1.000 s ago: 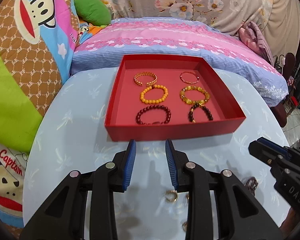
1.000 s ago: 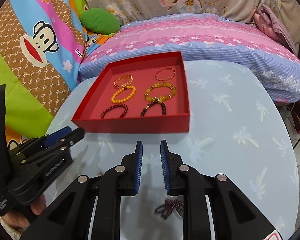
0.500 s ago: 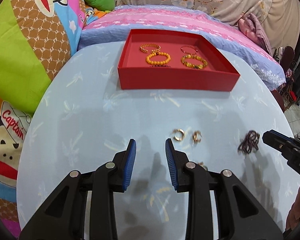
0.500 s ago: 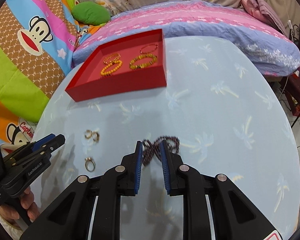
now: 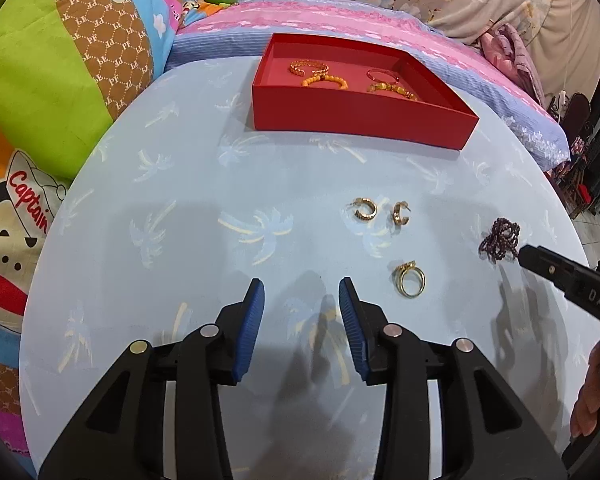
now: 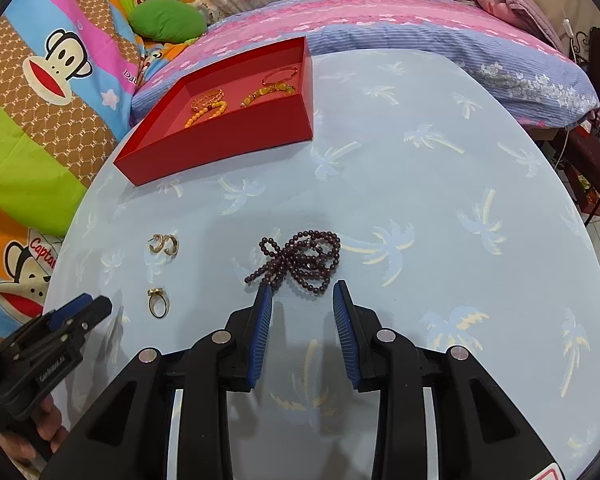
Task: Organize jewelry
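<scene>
Both views have pulled back from the red tray [image 5: 364, 122] to the loose pieces on the table [image 5: 220, 208]. The right gripper [image 6: 302, 300] and left gripper [image 5: 301, 294] have just been opening, both empty. I judge the dark bead necklace [image 6: 300, 260] just ahead of the right one will be picked first; the gold ring [image 5: 410, 282] lies near the left one

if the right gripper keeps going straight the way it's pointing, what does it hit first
Most likely the dark bead necklace. It lies on the tablecloth just ahead of the right gripper, whose jaws have just been opening with nothing between them yet. Depth is hard to judge, so it could meet the cloth first.
</scene>
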`<state>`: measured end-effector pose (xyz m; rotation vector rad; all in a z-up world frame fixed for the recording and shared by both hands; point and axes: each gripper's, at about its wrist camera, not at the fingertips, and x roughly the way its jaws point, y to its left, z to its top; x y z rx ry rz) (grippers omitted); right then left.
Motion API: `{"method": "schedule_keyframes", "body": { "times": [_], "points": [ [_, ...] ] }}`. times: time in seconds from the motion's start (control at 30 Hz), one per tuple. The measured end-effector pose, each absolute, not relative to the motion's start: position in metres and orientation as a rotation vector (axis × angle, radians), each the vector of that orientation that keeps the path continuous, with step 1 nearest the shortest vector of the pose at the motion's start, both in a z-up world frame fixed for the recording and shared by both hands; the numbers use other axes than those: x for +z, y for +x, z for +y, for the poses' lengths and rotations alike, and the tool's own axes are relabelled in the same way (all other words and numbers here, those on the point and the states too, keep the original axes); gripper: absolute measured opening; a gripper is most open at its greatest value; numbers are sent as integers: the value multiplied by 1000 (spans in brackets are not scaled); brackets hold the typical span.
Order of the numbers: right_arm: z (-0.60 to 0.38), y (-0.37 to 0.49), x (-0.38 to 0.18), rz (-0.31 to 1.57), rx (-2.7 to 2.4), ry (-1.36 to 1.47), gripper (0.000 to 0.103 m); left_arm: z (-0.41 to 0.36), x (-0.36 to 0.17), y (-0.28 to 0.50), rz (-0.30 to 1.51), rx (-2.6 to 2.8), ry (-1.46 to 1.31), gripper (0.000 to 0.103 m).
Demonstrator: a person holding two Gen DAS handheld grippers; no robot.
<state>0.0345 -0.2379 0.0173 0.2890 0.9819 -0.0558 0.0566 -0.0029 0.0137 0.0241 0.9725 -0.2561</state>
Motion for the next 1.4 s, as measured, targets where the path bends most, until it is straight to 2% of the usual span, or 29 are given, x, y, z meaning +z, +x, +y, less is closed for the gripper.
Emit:
{"method": "schedule_keyframes", "body": {
  "times": [0.6, 0.73, 0.93, 1.4],
  "points": [
    [-233, 65, 7, 975, -54, 266, 36, -10, 14, 54, 978, -283, 19, 37],
    [-233, 64, 2, 989, -39, 274, 24, -14, 16, 52, 972, -297, 22, 42],
    [-229, 61, 5, 979, -35, 264, 9, -24, 17, 51, 973, -327, 24, 43],
    [-237, 49, 7, 976, -33, 312, 7, -53, 14, 60, 984, -397, 27, 40]
  ]
}}
